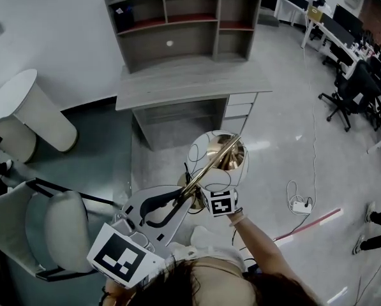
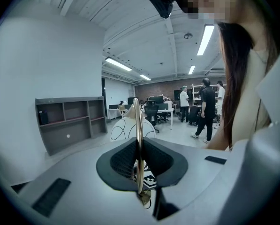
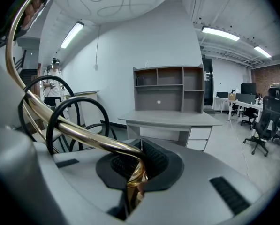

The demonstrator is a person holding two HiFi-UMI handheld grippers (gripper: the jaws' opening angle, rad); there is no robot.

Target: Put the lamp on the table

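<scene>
The lamp has a thin brass stem [image 1: 210,166] and a white globe shade with looping lines [image 1: 217,153]; both grippers carry it in the air in front of the grey desk [image 1: 190,81]. My left gripper [image 1: 171,204] is shut on the brass stem [image 2: 138,144], with the shade [image 2: 130,128] beyond the jaws. My right gripper [image 1: 206,193] is shut on the bent brass stem [image 3: 132,172]. The shade [image 3: 111,1] hangs above it, and black cable [image 3: 60,116] loops around the stem. The desk top [image 3: 170,120] lies straight ahead in the right gripper view.
A shelf hutch [image 1: 180,18] stands at the back of the desk, drawers [image 1: 240,107] under its right side. Grey-white armchairs [image 1: 34,225] sit at my left. A white plug and cord [image 1: 300,203] lie on the floor at right. Office chairs [image 1: 353,91] and several people [image 2: 205,107] are further off.
</scene>
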